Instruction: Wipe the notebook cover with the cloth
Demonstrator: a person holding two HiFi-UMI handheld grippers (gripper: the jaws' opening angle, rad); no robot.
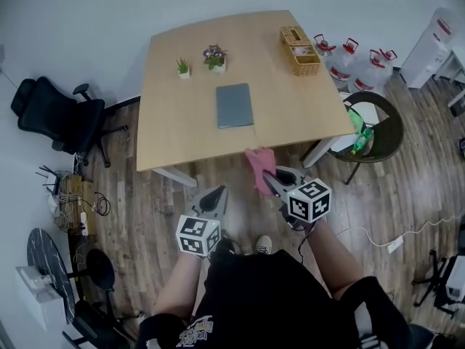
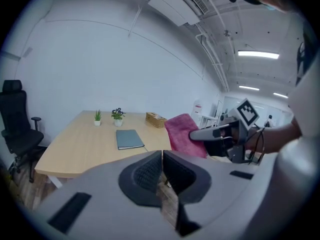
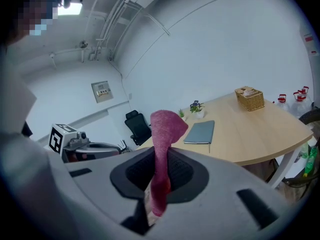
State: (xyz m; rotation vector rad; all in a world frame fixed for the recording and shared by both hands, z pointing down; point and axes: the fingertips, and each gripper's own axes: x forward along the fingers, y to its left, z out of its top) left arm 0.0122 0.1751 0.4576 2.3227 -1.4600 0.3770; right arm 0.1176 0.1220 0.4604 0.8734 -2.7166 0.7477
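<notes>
A grey-blue notebook (image 1: 235, 105) lies flat near the middle of the wooden table (image 1: 174, 129); it also shows as the notebook (image 2: 129, 139) and the notebook (image 3: 200, 132) in the gripper views. My right gripper (image 1: 270, 182) is shut on a pink cloth (image 1: 260, 167), held in the air just short of the table's near edge. The cloth (image 3: 163, 154) hangs pinched between that gripper's pads. My left gripper (image 1: 216, 198) is shut with nothing in it, lower and to the left, over the floor. From the left gripper view the cloth (image 2: 183, 134) and the right gripper (image 2: 196, 134) show at the right.
Two small potted plants (image 1: 200, 62) and a wicker basket (image 1: 300, 50) stand at the table's far side. A black office chair (image 1: 54, 118) is at the left. A round side table (image 1: 374, 129) and water jugs (image 1: 352, 64) stand at the right.
</notes>
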